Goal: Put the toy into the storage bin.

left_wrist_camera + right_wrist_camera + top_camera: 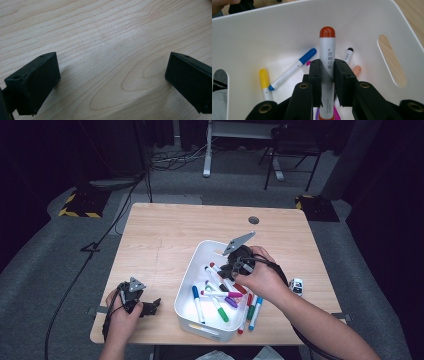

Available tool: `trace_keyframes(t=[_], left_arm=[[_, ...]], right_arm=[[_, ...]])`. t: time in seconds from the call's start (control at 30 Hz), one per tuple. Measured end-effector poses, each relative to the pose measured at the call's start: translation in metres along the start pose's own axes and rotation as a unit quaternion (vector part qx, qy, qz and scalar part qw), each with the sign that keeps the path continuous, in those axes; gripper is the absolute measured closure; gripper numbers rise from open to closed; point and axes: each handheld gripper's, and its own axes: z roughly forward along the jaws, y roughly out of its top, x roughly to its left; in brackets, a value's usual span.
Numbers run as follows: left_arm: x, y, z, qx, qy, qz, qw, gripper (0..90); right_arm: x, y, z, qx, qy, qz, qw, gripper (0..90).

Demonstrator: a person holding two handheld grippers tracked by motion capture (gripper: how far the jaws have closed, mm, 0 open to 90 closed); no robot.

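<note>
Step in hand: sorting markers into the white bin (186, 304); by my reading the carry phase is nearly over and the release is next.

Right tool (327, 75): its pads are clamped on the barrel of a marker with an orange-red cap (327, 57), which stands lengthwise between them, cap pointing away from the camera. In the high view the right tool (235, 266) hangs over the bin's right half.

Held marker's place: above the bin floor, inside the walls; whether its far end touches the floor I cannot tell.

Bin contents: a blue-capped marker (292, 68), a yellow-capped one (264, 81), and black, peach and purple caps partly hidden by the tool.

Outside the bin: a few markers (252, 312) lie on the surface (160, 240) just beside the bin's right wall.

Left tool (112, 82): jaws spread wide, nothing between them, bare wood beneath; it rests near the surface's front left corner (141, 304).

Next move: probably lower a little, spread the pads to drop the marker, then reach for one of those lying outside.
</note>
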Motion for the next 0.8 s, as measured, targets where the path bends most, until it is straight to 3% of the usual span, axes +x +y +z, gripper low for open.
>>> trace_keyframes(t=[0.1, 0.13, 0.33, 0.57, 0.8], left_arm=[[0.000, 0.000, 0.000, 0.000, 0.000, 0.000, 1.0000, 0.0], [0.000, 0.000, 0.000, 0.001, 0.001, 0.000, 1.0000, 0.0], [0.000, 0.000, 0.000, 0.001, 0.000, 0.001, 1.0000, 0.0], [0.000, 0.000, 0.000, 0.001, 0.000, 0.001, 1.0000, 0.0], [0.000, 0.000, 0.000, 0.000, -0.001, 0.000, 1.0000, 0.0]], right_arm=[[0.000, -0.002, 0.007, 0.008, 0.002, -0.006, 0.9999, 76.6], [-0.001, -0.003, 0.010, 0.007, 0.002, -0.013, 0.9999, 90.0], [0.000, -0.008, 0.024, 0.028, 0.010, -0.023, 0.9993, 90.0], [0.003, -0.019, 0.019, 0.006, 0.028, -0.008, 0.9996, 77.1], [0.001, -0.035, -0.022, -0.048, 0.015, 0.041, 0.9979, 59.7]])
